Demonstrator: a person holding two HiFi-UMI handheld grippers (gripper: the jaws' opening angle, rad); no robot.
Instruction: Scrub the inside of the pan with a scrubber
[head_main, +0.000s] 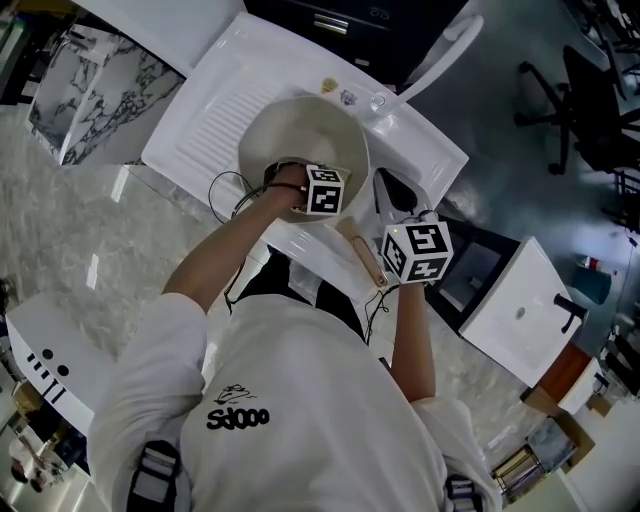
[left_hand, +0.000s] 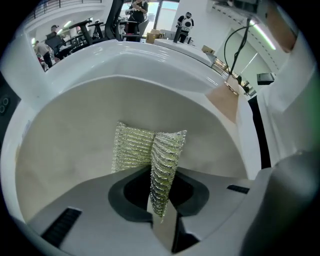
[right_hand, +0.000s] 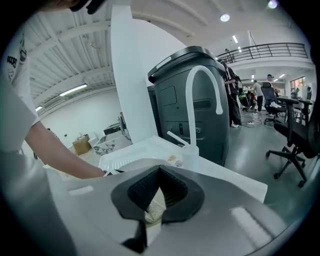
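My left jaws pinch a folded, silver-green mesh scrubber (left_hand: 150, 155), which fans out from them toward 12 o'clock in the left gripper view. The left gripper (left_hand: 162, 220) sits low inside the cream pan (left_hand: 75, 135). The pan's curved wall fills that view from 9 o'clock round to 3 o'clock, and the scrubber's far edge appears to meet the inner surface.

My right jaws are pressed onto the end of the pan's pale wooden handle (right_hand: 153, 214), seen wedged between the dark pads of the right gripper (right_hand: 150, 210).

From the head view, the pan (head_main: 290, 135) rests in a white sink unit (head_main: 215, 110). The left gripper (head_main: 305, 195) is over the pan's 5 o'clock side. The handle (head_main: 358, 252) runs from the rim toward 5 o'clock to the right gripper (head_main: 400, 258).

A white faucet (head_main: 440, 55) arches at 2 o'clock of the pan, and the ribbed drainboard lies at 10 o'clock.
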